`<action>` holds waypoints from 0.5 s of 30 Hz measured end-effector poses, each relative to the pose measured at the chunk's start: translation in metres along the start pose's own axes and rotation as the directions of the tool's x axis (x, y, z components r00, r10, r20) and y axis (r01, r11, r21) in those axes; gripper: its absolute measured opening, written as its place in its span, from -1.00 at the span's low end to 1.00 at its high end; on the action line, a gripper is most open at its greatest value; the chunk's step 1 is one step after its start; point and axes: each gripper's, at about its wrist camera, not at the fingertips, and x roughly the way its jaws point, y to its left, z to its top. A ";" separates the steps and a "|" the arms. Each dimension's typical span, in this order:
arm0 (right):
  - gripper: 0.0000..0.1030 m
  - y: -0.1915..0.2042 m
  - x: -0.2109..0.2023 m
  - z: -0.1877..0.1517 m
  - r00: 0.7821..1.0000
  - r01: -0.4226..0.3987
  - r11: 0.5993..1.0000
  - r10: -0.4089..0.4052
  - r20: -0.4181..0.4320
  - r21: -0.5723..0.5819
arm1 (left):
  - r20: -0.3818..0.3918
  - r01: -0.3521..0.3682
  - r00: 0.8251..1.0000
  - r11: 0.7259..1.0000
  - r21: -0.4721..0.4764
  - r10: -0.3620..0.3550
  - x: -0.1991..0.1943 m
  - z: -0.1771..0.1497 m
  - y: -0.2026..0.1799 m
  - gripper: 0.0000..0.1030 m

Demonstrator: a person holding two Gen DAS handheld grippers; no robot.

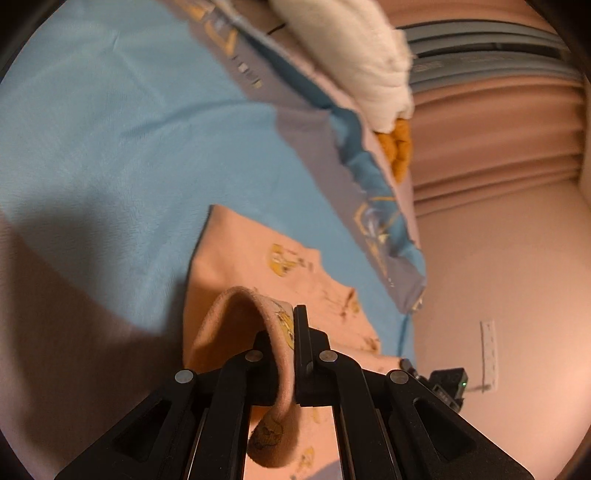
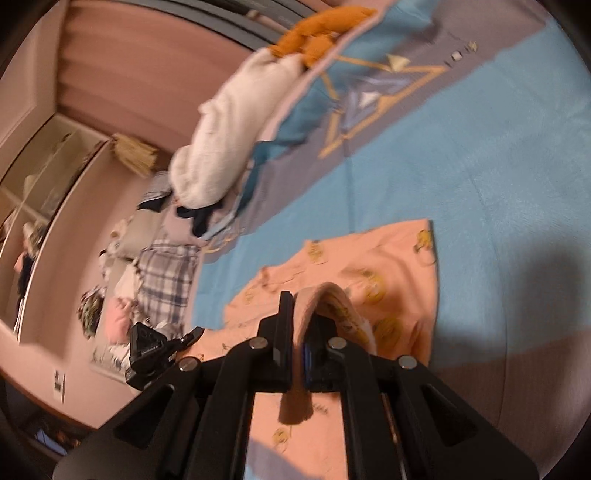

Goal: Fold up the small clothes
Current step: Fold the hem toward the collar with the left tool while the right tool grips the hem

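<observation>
Left gripper [image 1: 287, 332], nearest the lens in the left wrist view: its two black jaws are pressed together on a ribbed edge of the pink printed garment [image 1: 255, 258], which loops up and over to the left of the jaws and hangs down between the linkage bars. Right gripper [image 2: 299, 325], nearest the lens in the right wrist view: jaws likewise clamped on a ribbed edge of the same pink printed garment [image 2: 399, 258], the pinched fold arching to the right of the jaws. Beyond both grippers, the rest of the garment lies spread on a blue blanket [image 1: 110, 129] [image 2: 498, 166], its yellow printed motifs facing up. Farther off, a patterned quilt [image 2: 369, 96] with gold line-work borders the blanket. On the quilt's far edge rest a white fluffy bundle [image 2: 221, 140] and an orange plush item [image 2: 317, 29]. Farthest, pink pleated curtains [image 1: 491, 122] hang behind the bed, and a plaid cloth [image 2: 166, 280] lies among mixed laundry beside it.
</observation>
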 end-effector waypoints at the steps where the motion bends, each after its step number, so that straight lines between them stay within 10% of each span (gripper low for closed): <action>1: -0.85 -0.004 0.005 0.002 1.000 0.014 1.000 -0.014 -0.009 0.014 | -0.012 -0.009 1.000 1.000 -0.017 0.009 0.004 0.002 0.003 -1.00; 8: -0.31 -0.012 0.018 0.003 0.990 0.001 0.998 0.008 -0.138 0.061 | -0.112 -0.005 0.994 0.999 -0.039 0.000 0.007 0.014 0.005 -1.00; 12: -0.31 -0.021 0.021 0.012 0.985 -0.104 0.976 0.127 -0.115 0.190 | -0.120 0.074 0.987 0.972 -0.224 -0.103 0.018 0.030 0.019 -1.00; 15: -0.31 -0.042 0.026 0.020 0.985 -0.145 0.933 0.169 -0.043 0.329 | -0.087 0.092 0.988 0.934 -0.347 -0.129 0.025 0.037 0.035 -0.36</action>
